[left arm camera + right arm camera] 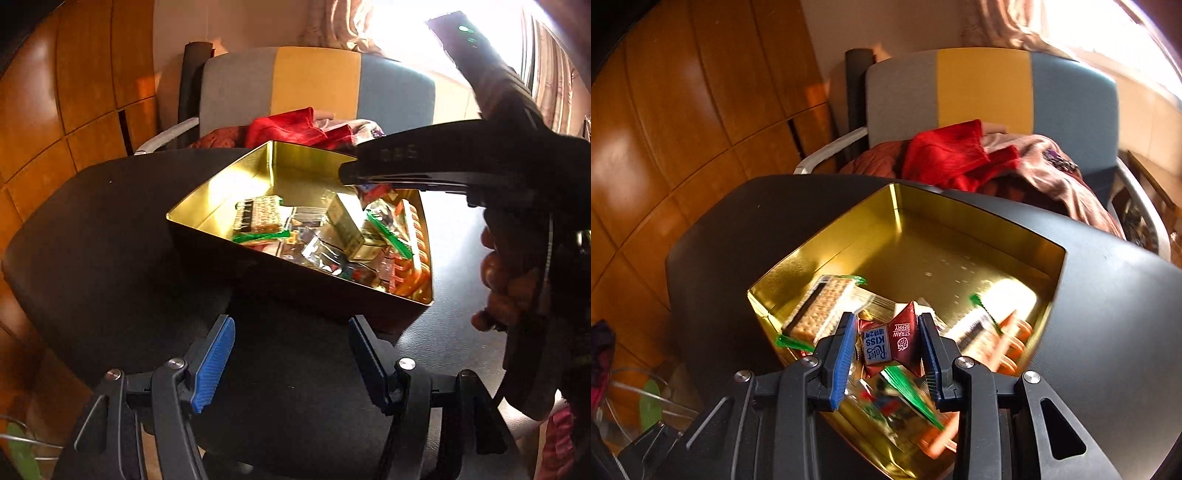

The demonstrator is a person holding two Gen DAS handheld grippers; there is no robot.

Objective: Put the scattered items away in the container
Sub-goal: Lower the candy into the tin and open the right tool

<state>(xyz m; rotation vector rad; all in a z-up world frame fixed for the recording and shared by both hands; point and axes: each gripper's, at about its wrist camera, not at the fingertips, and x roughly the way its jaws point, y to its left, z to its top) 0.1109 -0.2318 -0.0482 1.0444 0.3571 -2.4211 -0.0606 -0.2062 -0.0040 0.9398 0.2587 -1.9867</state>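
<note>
The right tongs [887, 352] clamp a maroon strawberry packet [904, 339] and a blue wafer packet [876, 349] over the gold tin [221, 192], centred on the counter [110, 229]; left tongs [291, 363] gape empty at 6 o'clock

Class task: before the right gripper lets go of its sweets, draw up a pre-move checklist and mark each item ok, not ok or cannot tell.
1. Right gripper grips the sweets: ok, two packets between the pads.
2. Sweets are over the tin, inside its rim: ok.
3. Landing spot is free: not ok, packets lie directly below; bare floor is farther back.
4. Left gripper is out of the way: ok, open, empty, short of the tin.
5. Nothing left on the table: cannot tell, only part shows.
</note>
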